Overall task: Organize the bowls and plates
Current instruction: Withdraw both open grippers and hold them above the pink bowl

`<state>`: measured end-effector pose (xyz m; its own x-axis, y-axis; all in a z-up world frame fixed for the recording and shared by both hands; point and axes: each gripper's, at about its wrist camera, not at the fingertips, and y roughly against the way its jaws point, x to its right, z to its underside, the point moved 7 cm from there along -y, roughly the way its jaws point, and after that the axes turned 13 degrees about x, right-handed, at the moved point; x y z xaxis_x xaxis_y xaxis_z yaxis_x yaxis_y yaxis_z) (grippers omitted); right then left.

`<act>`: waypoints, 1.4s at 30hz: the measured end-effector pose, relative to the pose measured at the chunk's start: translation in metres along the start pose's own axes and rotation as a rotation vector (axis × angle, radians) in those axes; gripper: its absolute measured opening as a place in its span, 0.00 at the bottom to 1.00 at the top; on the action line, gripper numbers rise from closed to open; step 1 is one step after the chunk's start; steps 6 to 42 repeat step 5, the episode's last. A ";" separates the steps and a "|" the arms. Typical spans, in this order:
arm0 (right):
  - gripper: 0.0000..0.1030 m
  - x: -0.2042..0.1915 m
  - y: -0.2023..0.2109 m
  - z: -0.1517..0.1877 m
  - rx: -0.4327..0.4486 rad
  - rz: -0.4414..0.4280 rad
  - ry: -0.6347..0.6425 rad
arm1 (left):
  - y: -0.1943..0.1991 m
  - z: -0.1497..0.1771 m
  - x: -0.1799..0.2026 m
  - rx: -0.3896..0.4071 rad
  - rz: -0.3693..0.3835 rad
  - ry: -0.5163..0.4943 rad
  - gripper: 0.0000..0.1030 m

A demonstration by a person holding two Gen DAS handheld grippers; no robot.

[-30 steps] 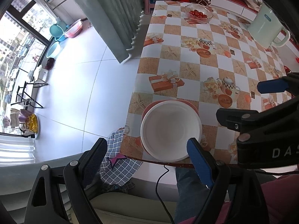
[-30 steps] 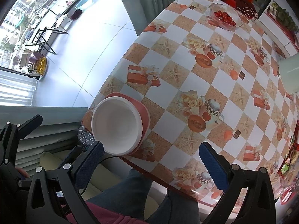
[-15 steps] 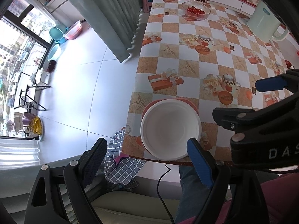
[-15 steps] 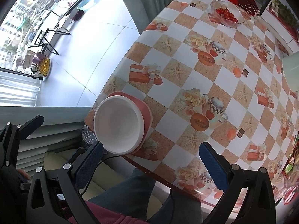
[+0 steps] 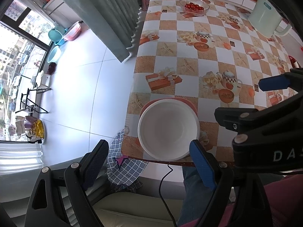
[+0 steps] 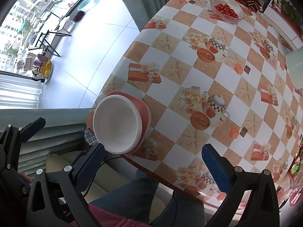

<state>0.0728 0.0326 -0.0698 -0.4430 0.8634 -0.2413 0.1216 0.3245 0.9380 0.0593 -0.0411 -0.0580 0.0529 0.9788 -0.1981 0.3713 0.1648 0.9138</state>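
Observation:
A white bowl [image 5: 168, 130] sits nested in a pink bowl [image 5: 187, 103] at the near corner of the checked table [image 5: 189, 56]. It also shows in the right wrist view [image 6: 117, 124], with the pink bowl [image 6: 144, 111] under it. My left gripper [image 5: 149, 162] is open and empty, held above the table's near edge, with the white bowl between its fingers from above. My right gripper [image 6: 151, 158] is open and empty, above the near edge to the right of the bowls. The right gripper's body shows in the left wrist view [image 5: 265, 124].
A glass bowl of cherry tomatoes [image 5: 195, 6] stands at the far end of the table. A pale green kettle [image 5: 265, 19] stands at the far right. A checked cloth [image 5: 123, 166] hangs below the table's near corner. My legs [image 6: 132, 193] are under the near edge.
Both grippers have risen and drawn back a little, so more of the table shows. The bowls have not moved. Both grippers stay open.

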 end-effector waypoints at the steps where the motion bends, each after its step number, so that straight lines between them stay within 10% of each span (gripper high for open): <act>1: 1.00 0.001 0.000 0.001 -0.002 -0.003 -0.003 | 0.000 0.000 0.000 -0.002 0.000 -0.001 0.87; 42: 1.00 0.005 -0.001 0.003 -0.003 -0.011 -0.017 | 0.007 -0.011 0.002 0.062 0.046 0.038 0.87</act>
